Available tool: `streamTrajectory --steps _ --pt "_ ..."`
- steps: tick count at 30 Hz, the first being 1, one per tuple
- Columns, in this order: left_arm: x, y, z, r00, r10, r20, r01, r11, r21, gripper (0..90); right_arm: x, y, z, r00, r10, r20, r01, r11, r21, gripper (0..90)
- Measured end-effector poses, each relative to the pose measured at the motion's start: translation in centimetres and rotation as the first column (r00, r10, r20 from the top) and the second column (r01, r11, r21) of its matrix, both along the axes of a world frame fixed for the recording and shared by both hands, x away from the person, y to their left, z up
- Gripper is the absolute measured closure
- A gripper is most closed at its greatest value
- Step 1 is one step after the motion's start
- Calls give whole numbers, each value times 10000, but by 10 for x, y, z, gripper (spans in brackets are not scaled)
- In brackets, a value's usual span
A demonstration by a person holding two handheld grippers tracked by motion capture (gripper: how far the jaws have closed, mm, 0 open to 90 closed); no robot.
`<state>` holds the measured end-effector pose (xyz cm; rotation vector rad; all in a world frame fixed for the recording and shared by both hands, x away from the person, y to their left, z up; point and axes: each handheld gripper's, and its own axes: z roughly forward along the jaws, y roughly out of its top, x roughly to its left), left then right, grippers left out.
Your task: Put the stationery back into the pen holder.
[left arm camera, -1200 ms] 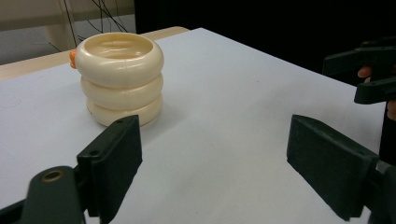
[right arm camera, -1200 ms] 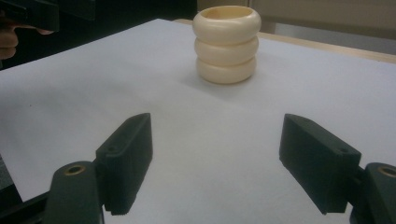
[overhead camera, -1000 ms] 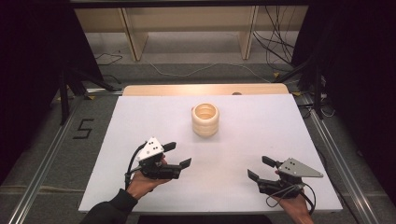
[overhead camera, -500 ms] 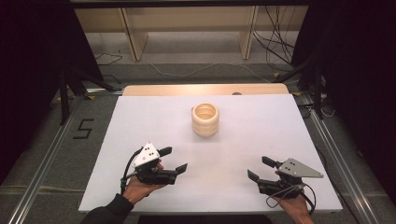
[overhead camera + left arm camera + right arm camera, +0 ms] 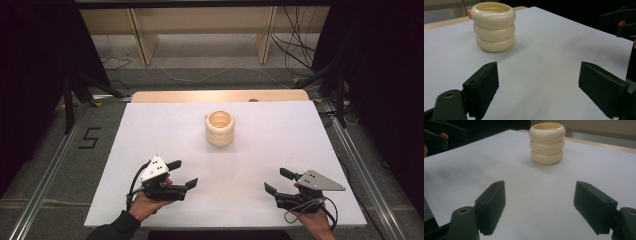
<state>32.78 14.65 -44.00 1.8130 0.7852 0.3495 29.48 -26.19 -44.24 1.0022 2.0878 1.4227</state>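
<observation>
A stack of three cream rings (image 5: pixel 220 128) stands upright at the middle of the white table top (image 5: pixel 280 145), toward the far side. My left gripper (image 5: pixel 183 173) is held open near the front left, well short of the stack, with nothing between its jaws. My right gripper (image 5: pixel 276 180) is open at the front right, also holding nothing. In the left gripper view the ring stack (image 5: pixel 493 26) sits ahead and to the left of the open left gripper (image 5: pixel 537 75). In the right gripper view the ring stack (image 5: pixel 547 143) stands ahead of the open right gripper (image 5: pixel 540 195).
A wooden strip (image 5: pixel 220 96) runs along the table's far edge. A small orange bit (image 5: pixel 469 13) peeks out behind the stack. Metal rails (image 5: pixel 50 170) flank the table, and cables (image 5: pixel 295 60) lie on the floor beyond.
My left gripper has drawn slightly left and back toward the near edge. The right gripper and the ring stack have not moved.
</observation>
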Motion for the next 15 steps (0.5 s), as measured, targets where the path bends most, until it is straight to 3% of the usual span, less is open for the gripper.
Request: streamTrajectory --steps 15 --pt "0 -2 1 9999 -57 136 56 10000 72 158 -1 -1 0 10000 -37 20 37 10000 -30 261"
